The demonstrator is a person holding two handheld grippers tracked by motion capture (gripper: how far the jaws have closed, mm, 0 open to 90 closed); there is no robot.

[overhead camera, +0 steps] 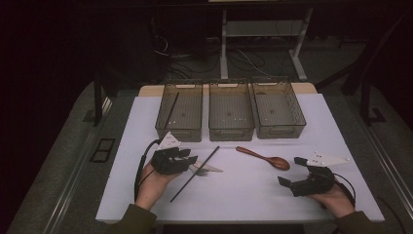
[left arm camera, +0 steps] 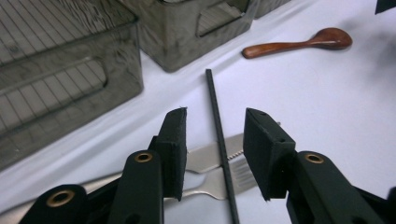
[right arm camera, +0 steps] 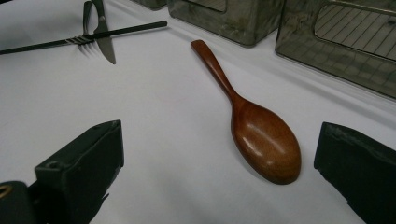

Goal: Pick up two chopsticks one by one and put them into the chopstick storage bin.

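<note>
Chopstick: a thin black chopstick (left arm camera: 219,135) lies on the counter (overhead camera: 253,195), running diagonally in the high view from near the front left toward the middle bin; it crosses over a fork and a knife.
Left gripper: the left gripper (left arm camera: 215,140) is low over the chopstick with one black jaw on each side of it; the jaws stand apart with gaps to the stick on both sides, and neither pad touches it.
Fork: a metal fork (left arm camera: 233,175) lies under the chopstick, its tines just beyond the stick.
Knife: a metal knife (left arm camera: 208,156) lies beside the fork, its blade also passing under the chopstick.
Spoon: a brown wooden spoon (right arm camera: 252,121) lies on the counter to the right of the chopstick, well apart from it, bowl toward the right hand.
Right gripper: the right gripper (overhead camera: 291,171) rests near the counter's front right, jaws wide apart, the spoon's bowl just ahead of them and untouched.
Bins: three smoky see-through bins (overhead camera: 231,127) stand side by side at the back; the left one holds a second black chopstick (overhead camera: 171,110) leaning inside.
</note>
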